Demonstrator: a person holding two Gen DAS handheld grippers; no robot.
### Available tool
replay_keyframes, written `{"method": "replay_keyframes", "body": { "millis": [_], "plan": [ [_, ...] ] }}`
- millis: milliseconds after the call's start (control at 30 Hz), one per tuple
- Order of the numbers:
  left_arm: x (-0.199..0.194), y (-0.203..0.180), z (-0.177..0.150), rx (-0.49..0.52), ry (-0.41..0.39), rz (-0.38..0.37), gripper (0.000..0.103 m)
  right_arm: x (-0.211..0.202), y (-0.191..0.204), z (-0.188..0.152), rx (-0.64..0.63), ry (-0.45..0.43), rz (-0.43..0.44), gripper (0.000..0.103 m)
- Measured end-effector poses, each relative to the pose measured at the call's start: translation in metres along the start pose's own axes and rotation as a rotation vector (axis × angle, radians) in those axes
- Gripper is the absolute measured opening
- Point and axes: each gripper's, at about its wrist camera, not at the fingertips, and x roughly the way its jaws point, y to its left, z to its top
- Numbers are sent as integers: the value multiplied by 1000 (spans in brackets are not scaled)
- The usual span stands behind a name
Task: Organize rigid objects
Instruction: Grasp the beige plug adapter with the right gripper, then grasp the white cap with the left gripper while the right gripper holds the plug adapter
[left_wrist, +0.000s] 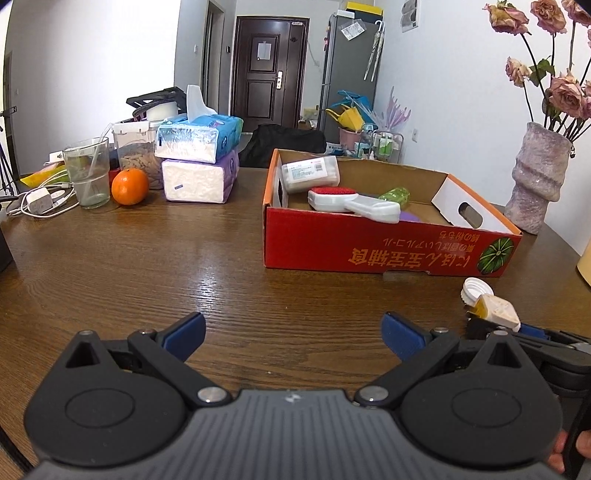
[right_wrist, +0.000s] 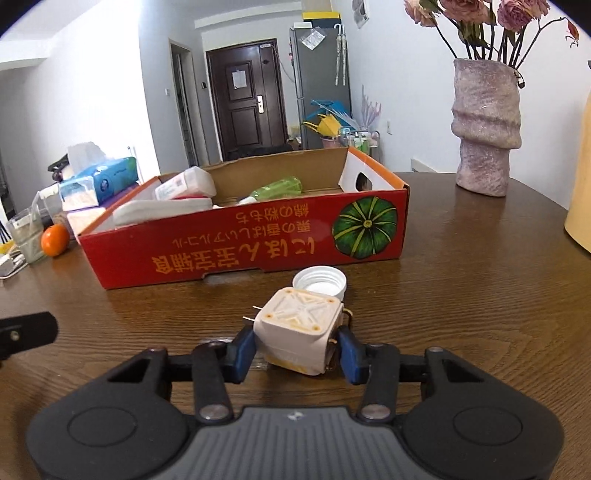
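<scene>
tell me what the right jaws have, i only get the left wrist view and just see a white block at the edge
Observer: The right gripper is shut on a cream plug adapter, blue pads on both sides.
Operator: is it off the table
Observer: Cannot tell; its base sits low over the wooden table.
Operator: anything in its way to the box
Observer: A white bottle cap lies open side up just beyond the adapter, before the red cardboard box.

left tongs (left_wrist: 293, 332) agape over table (left_wrist: 147, 266) | red box (left_wrist: 369, 240) ahead | cap (left_wrist: 474, 290) right
</scene>
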Motion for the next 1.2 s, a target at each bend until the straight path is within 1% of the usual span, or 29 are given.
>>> {"method": "replay_keyframes", "body": {
  "millis": [267,400,500,900,1200],
  "plan": [
    [5,-5,-3,10,4,-2,103,-16,-10,3,9,-53,38,46],
    [6,-16,-5,33,2,-7,103,-25,-21,6,9,-90,39,46],
    [9,-28,-5,23,11,-27,103,-28,-34,10,15,-107,37,46],
    [31,-104,-8,45,45,-59,103,-35,-100,21,41,-141,20,46],
    [60,-155,-6,42,78,-36,103,-31,-142,29,36,-167,18,46]
  ]
}}
